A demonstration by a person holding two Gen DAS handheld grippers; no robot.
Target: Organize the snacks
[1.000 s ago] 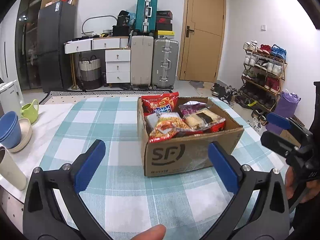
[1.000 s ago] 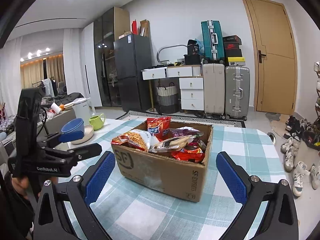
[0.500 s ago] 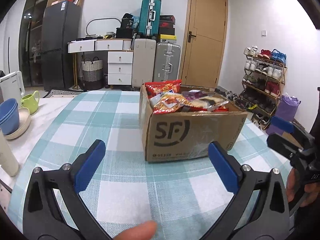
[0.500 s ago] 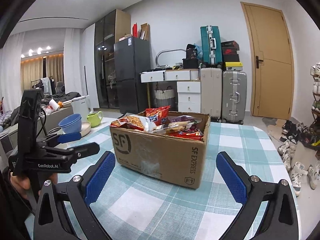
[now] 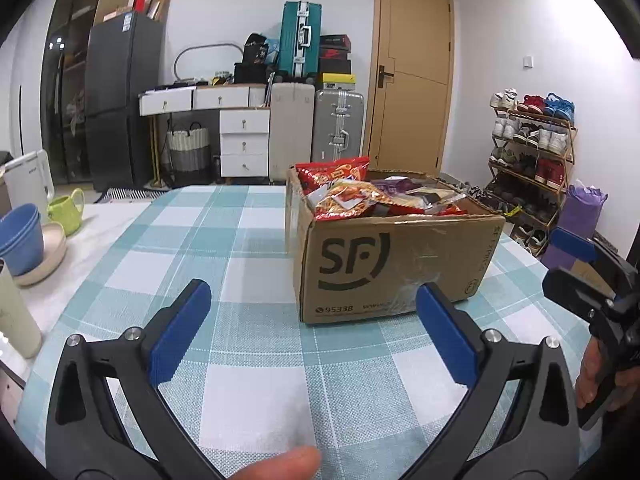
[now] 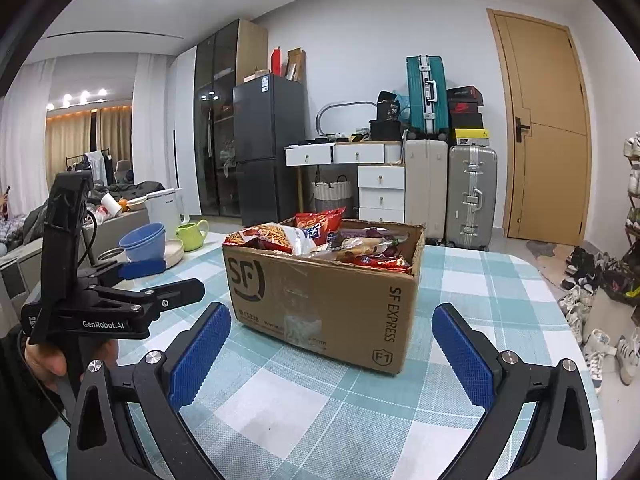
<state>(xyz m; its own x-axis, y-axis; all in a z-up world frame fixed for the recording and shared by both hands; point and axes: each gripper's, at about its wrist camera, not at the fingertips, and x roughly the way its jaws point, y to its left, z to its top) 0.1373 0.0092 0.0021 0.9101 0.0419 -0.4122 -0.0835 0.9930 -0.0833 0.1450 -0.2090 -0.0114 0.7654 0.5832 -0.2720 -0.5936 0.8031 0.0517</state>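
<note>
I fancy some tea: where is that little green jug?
In both views the green jug stands at the table's far left edge, on bare tabletop beside the stacked blue bowls, before the white kettle.

Checked tablecloth table (image 5: pixel 256 240), cardboard box (image 5: pixel 392 264), bowls (image 5: pixel 20 240)

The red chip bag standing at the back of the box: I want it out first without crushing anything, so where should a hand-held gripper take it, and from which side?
Grip the red chip bag by its top edge, coming down from above. It stands upright above the cardboard box rim, so that flat seam is exposed, while other snack packets crowd its lower part.
</note>
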